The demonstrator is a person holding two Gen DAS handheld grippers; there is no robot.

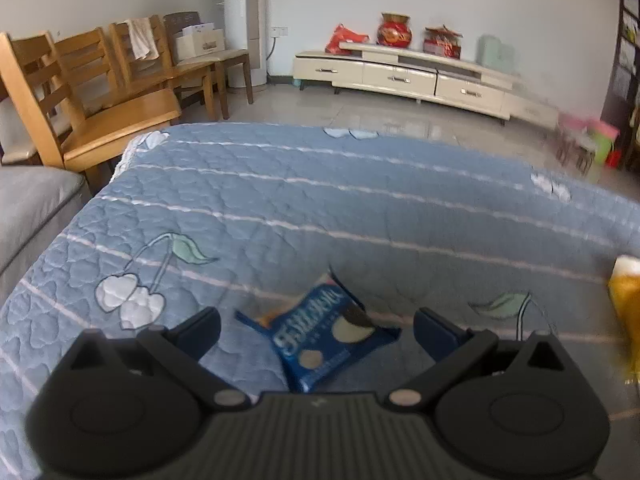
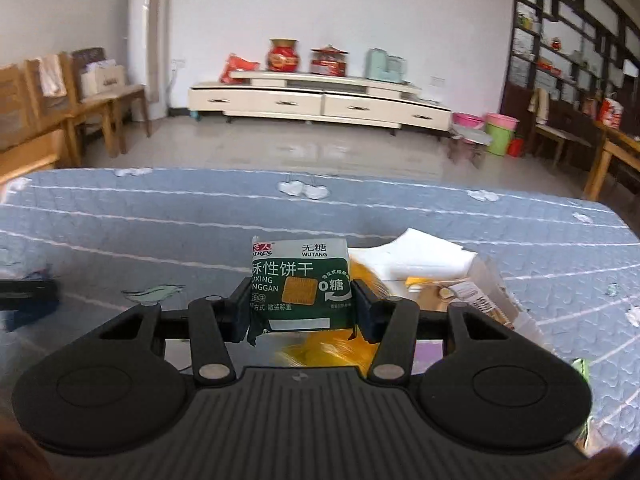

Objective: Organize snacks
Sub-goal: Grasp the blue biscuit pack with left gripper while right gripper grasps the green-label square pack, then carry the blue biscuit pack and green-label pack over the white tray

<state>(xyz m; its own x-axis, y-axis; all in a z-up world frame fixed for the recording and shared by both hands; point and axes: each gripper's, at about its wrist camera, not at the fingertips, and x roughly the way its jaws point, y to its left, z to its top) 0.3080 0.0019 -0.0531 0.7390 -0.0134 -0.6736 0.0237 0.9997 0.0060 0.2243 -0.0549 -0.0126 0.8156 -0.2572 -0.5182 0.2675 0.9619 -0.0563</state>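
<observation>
A blue snack packet (image 1: 324,334) lies on the blue quilted table cover (image 1: 320,208), between the spread fingers of my left gripper (image 1: 316,326), which is open and hovers just above it. My right gripper (image 2: 300,304) is shut on a green biscuit packet (image 2: 301,290), held upright above yellow snack bags (image 2: 332,350) in an open cardboard box (image 2: 480,300) with a white flap (image 2: 412,258). A yellow packet edge (image 1: 626,304) shows at the far right of the left wrist view. The left gripper's dark tip (image 2: 28,296) shows at the left edge of the right wrist view.
Wooden chairs (image 1: 100,92) and a grey sofa (image 1: 32,208) stand left of the table. A cream TV cabinet (image 1: 400,72) with red jars lines the far wall. Pink and green buckets (image 2: 496,132) and shelving (image 2: 572,60) stand at the right.
</observation>
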